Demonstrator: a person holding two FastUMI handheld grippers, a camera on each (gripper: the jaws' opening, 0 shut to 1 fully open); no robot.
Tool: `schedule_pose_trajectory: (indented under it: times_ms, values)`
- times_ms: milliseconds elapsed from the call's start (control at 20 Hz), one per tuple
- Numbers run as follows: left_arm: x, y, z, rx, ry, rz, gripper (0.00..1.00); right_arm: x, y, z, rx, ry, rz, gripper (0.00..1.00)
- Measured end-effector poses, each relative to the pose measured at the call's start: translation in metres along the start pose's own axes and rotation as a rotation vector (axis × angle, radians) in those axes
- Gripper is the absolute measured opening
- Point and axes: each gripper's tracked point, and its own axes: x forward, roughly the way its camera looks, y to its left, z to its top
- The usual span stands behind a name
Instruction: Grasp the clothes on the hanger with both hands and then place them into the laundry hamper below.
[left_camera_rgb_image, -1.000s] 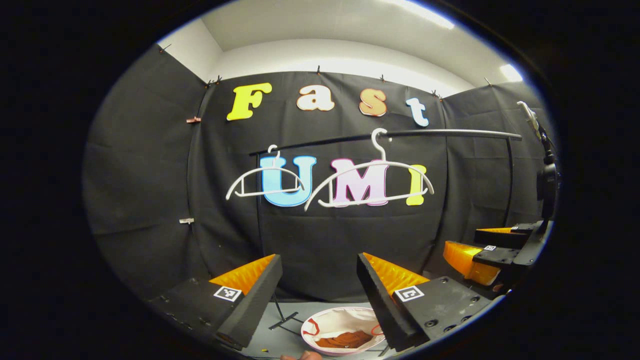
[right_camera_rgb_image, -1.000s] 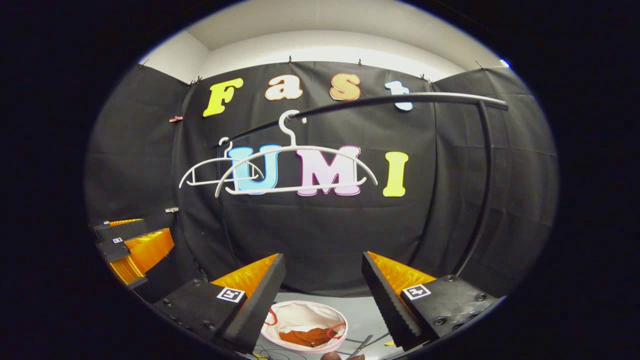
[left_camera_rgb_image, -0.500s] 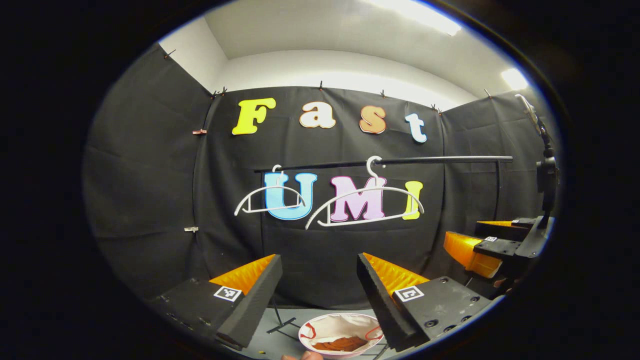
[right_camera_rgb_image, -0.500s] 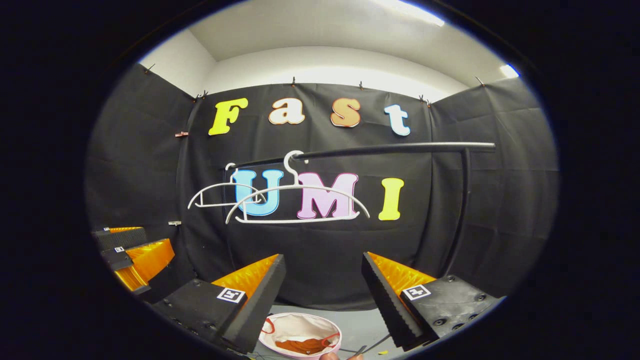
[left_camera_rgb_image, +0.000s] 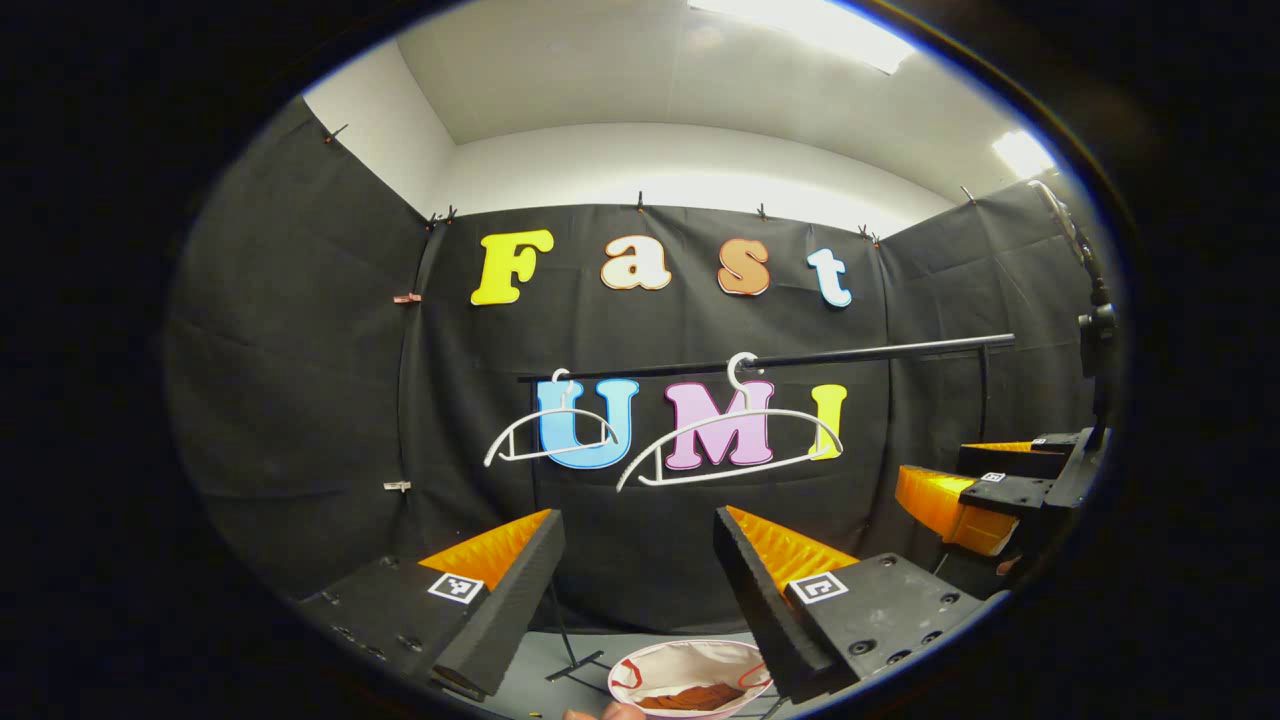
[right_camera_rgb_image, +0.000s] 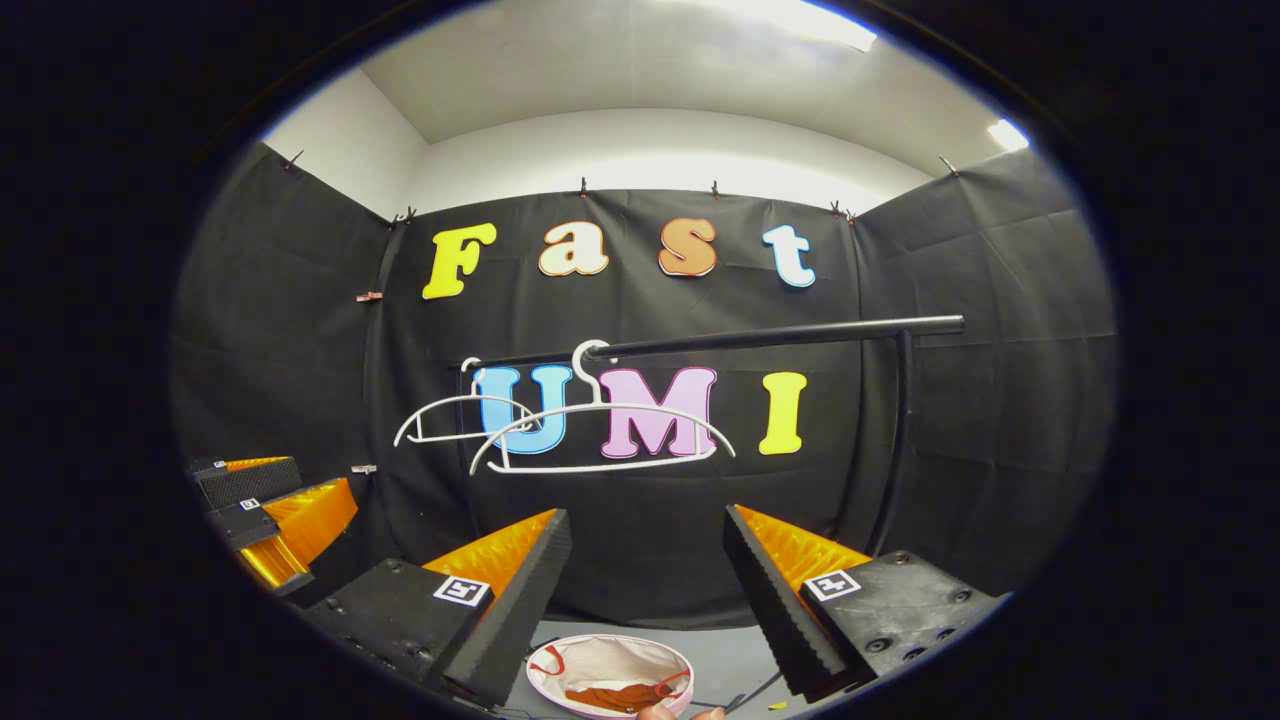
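Rust-brown clothes (right_camera_rgb_image: 610, 696) lie inside the round white fabric laundry hamper (right_camera_rgb_image: 610, 660); both white plastic hangers (right_camera_rgb_image: 600, 435) hang bare; left gripper (left_camera_rgb_image: 635, 570) and right gripper (right_camera_rgb_image: 645, 575), gaping empty, have drawn back: placement complete.

Black cloth (left_camera_rgb_image: 300, 380) drapes the booth's three walls, pinned along the top edge with small clips (right_camera_rgb_image: 583, 187). Above it rise a plain white wall (right_camera_rgb_image: 650, 150) and a pale ceiling (left_camera_rgb_image: 620, 70), lit by bright ceiling panels (left_camera_rgb_image: 810, 22) that flare at the frame's upper edge. A black clothes rail (right_camera_rgb_image: 760, 338) crosses in front of the back cloth on a dark upright post (right_camera_rgb_image: 895, 440). Below lies what appears to be a grey floor (right_camera_rgb_image: 725, 660).
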Motion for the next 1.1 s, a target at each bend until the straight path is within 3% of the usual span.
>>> schedule_pose_trajectory:
  times_ms: [150,350,400,450,1100]
  values:
    - [-0.005,-0.001,0.005,0.004,-0.005,-0.003,0.92,-0.005,-0.002,0.003,-0.010,-0.008,-0.011,0.98]
    - [-0.007,0.001,0.008,-0.002,-0.004,0.001,0.95,-0.012,0.000,0.008,-0.003,-0.020,-0.008,0.98]
    - [-0.007,0.000,0.009,-0.003,-0.005,-0.001,0.95,-0.013,0.000,0.008,-0.004,-0.022,-0.008,0.94]
    - [-0.007,0.000,0.010,-0.001,-0.005,-0.002,0.92,-0.013,-0.002,0.008,-0.007,-0.023,-0.011,0.98]
    - [-0.005,-0.009,0.006,0.002,0.008,-0.031,0.92,-0.011,0.000,0.010,-0.025,-0.033,-0.003,0.98]
